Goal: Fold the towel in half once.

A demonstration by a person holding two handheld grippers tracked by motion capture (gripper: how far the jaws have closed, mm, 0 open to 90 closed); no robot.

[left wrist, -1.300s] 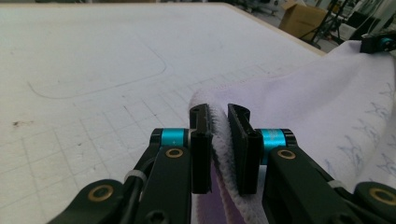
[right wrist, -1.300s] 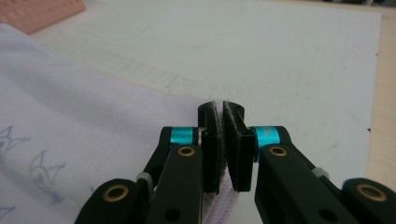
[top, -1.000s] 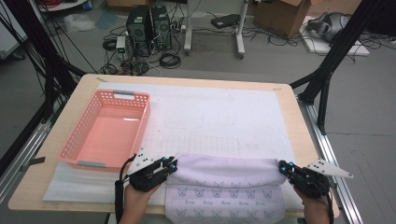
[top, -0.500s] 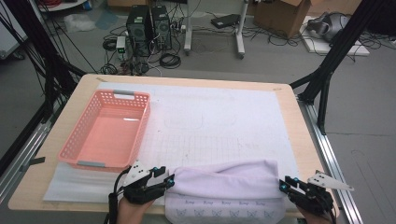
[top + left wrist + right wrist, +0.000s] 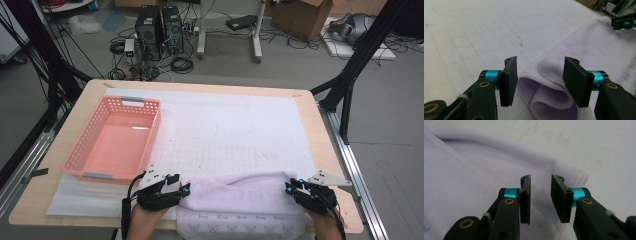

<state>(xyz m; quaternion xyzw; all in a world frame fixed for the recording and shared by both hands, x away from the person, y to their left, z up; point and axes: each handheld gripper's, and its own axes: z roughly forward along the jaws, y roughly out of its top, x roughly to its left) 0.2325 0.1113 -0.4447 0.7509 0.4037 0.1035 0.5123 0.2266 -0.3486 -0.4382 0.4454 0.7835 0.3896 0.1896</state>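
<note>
So here's the count: one folded pale lilac terry towel (image 5: 240,200), one salmon-pink plastic mesh basket (image 5: 112,142), one white gridded mat (image 5: 235,135) over one light wooden table (image 5: 330,150), and two black two-jaw grippers with teal collars.

The towel lies along the near edge of the table, right of the middle, on the mat. It's doubled over with the rounded fold facing away from the person, and the lower layer sticks out toward the near edge with one row of small butterfly prints on it. The basket sits on the left side of the mat, long side running along the table's left edge, well apart from the towel.

The left gripper (image 5: 182,189) is at the towel's left end. In the left gripper view its jaws (image 5: 539,80) stand fairly wide and have just been opening; the folded hem bulges up between them but the pads aren't pressing on it, so nothing's held. The right gripper (image 5: 290,187) is at the towel's right end, near the table's near right corner. In the right gripper view its jaws (image 5: 541,197) hang over the towel's corner with a clear gap, a bit narrower than the left's after just closing some, and there's no cloth pinched between them.
</note>
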